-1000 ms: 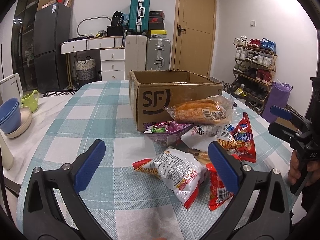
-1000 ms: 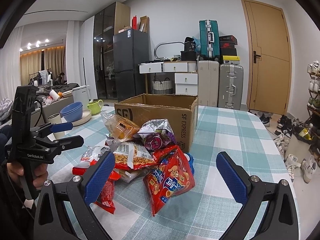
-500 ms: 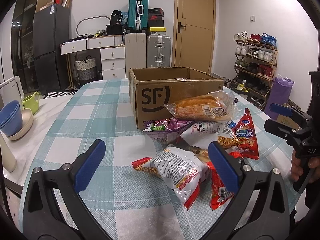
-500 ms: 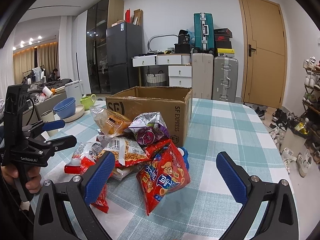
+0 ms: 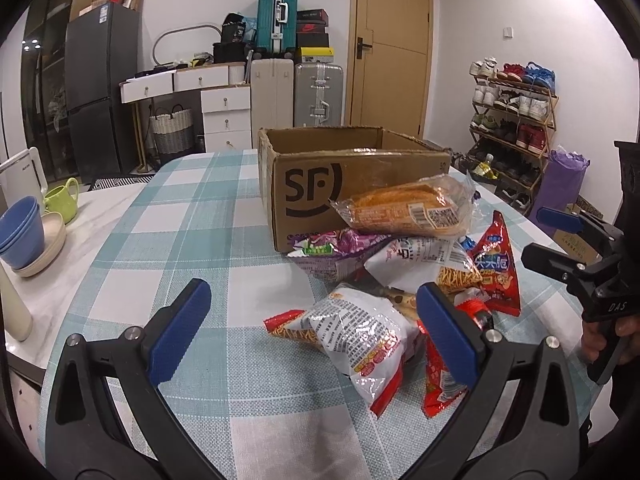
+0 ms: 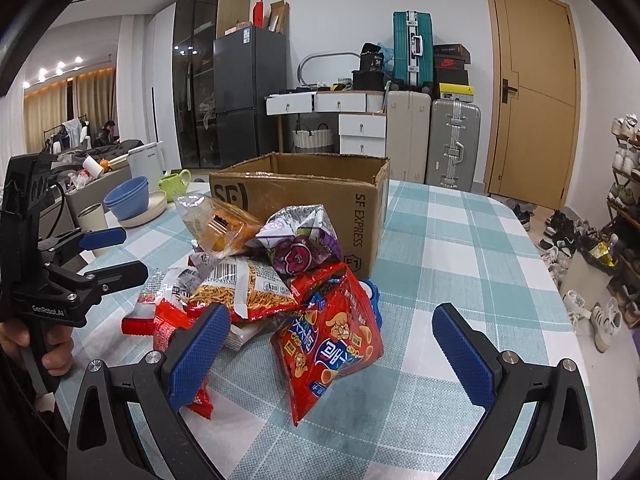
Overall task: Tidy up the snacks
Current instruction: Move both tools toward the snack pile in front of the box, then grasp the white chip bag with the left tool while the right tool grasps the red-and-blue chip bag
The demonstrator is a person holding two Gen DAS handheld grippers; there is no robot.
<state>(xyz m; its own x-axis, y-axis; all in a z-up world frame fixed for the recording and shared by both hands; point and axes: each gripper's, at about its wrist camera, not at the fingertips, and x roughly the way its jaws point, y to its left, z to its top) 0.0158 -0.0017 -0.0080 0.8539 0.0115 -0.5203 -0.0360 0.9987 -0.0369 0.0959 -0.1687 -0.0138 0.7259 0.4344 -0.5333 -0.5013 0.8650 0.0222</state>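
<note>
Several snack packets are seen heaped on a checked tablecloth (image 5: 192, 216) in the left wrist view, just in front of an open SF Express cardboard box (image 5: 308, 188). The left gripper (image 5: 312, 320) is held above the cloth with its blue pads spread wide and nothing between them; a white noodle-snack packet (image 5: 360, 336) lies between the fingers' lines of sight. A clear-wrapped orange bread packet (image 5: 404, 210) is propped on top of the pile against the box front, above a purple packet (image 5: 332, 242). A red triangular packet (image 5: 496, 264) stands at the pile's right edge. The right gripper (image 5: 556, 236) is seen at the right margin, held by a hand (image 5: 624, 334), apart from the pile.

In the right wrist view, the right gripper (image 6: 328, 344) is likewise spread wide and empty, with a red Korean-lettered crisp packet (image 6: 332, 340) lying between the pads' lines. Behind it the noodle-snack packet (image 6: 244, 288), the purple packet (image 6: 300, 240) and the bread packet (image 6: 216, 224) are piled against the box (image 6: 360, 216). The left gripper (image 6: 116, 252) appears at the left; its opening seems wide. Blue bowls (image 6: 128, 198) and a green mug (image 6: 174, 182) are set well apart from the pile.
</note>
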